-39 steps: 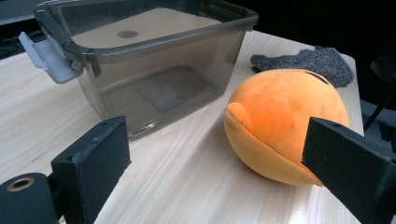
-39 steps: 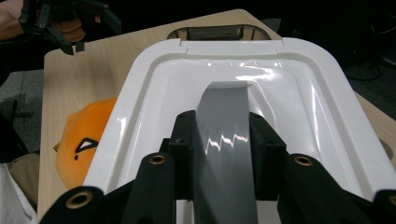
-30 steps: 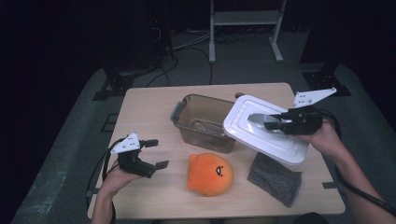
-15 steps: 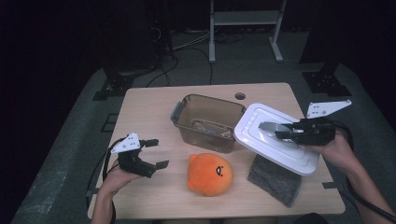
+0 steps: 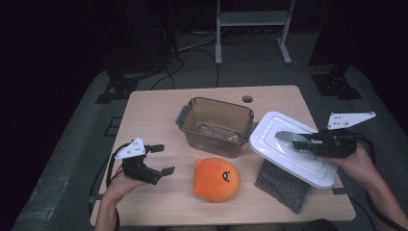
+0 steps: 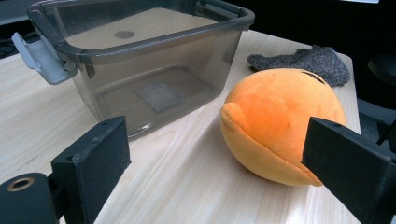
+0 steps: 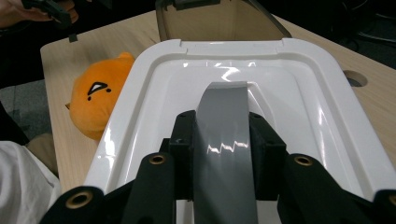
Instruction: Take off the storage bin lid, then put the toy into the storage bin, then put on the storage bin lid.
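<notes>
The right gripper (image 5: 302, 140) is clamped on the grey handle (image 7: 223, 135) of the white lid (image 5: 288, 151), near the desk's (image 5: 159, 110) right edge. The left gripper (image 5: 161, 159) stands with jaws apart at the left edge.

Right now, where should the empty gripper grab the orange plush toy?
Probably across its round middle. The orange plush toy sits on the table just ahead of the left gripper, whose jaws stand open, one on each side of it in the left gripper view. Come in level from the toy's left side. It looks soft and ball-shaped, with no handle.
</notes>
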Motion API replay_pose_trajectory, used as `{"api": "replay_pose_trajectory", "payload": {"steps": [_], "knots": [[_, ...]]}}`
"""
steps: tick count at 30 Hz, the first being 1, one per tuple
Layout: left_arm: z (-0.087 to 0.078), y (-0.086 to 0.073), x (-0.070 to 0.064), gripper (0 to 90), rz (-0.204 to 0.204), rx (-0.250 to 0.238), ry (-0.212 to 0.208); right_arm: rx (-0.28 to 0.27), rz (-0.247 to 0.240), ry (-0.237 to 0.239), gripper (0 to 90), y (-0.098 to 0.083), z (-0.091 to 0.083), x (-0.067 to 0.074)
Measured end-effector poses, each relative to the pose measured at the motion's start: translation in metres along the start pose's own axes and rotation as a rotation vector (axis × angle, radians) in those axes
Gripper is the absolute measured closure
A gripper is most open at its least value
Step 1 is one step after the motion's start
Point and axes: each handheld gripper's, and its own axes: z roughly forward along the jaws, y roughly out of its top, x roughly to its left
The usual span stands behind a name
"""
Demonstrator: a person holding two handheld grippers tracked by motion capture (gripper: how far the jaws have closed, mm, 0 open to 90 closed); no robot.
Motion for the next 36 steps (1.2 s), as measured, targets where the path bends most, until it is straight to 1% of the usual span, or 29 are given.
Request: {"api": "replay_pose_trajectory", "payload": {"steps": [6,8,9,15,18,22,23,26,29,33,36], "knots": [[0.0,0.002,0.0,7.0,0.003,-0.004,0.001,0.001,0.019,-0.01,66.1,-0.015,-0.004,0.0],[0.0,0.002,-0.001,7.0,0.01,0.001,-0.002,0.003,0.028,-0.012,66.1,-0.018,-0.005,0.0],[0.0,0.002,-0.001,7.0,0.01,0.003,-0.001,0.007,0.032,-0.014,66.1,-0.02,-0.005,0.0],[0.002,0.003,-0.003,7.0,0.008,-0.003,-0.007,-0.003,0.04,-0.02,66.1,-0.025,-0.009,0.0],[0.004,0.002,-0.002,7.0,0.006,0.009,-0.005,0.007,0.04,-0.02,66.1,-0.028,-0.01,0.001],[0.002,0.004,-0.002,7.0,0.011,-0.002,-0.004,0.011,0.052,-0.029,66.1,-0.035,-0.01,-0.001],[0.002,0.003,-0.001,7.0,0.008,-0.008,-0.004,0.007,0.057,-0.029,66.1,-0.039,-0.009,-0.002],[0.002,0.003,0.0,7.0,0.009,-0.001,-0.005,0.02,0.077,-0.035,66.1,-0.047,-0.005,-0.005],[0.001,0.003,0.002,7.0,0.007,-0.011,-0.003,0.03,0.09,-0.034,66.1,-0.053,-0.001,-0.006],[0.001,0.005,0.001,7.0,0.013,-0.012,-0.005,0.054,0.104,-0.031,66.1,-0.061,0.009,-0.007],[0.001,0.005,0.0,7.0,0.014,-0.012,-0.007,0.056,0.113,-0.03,66.1,-0.066,0.014,-0.008]]}}
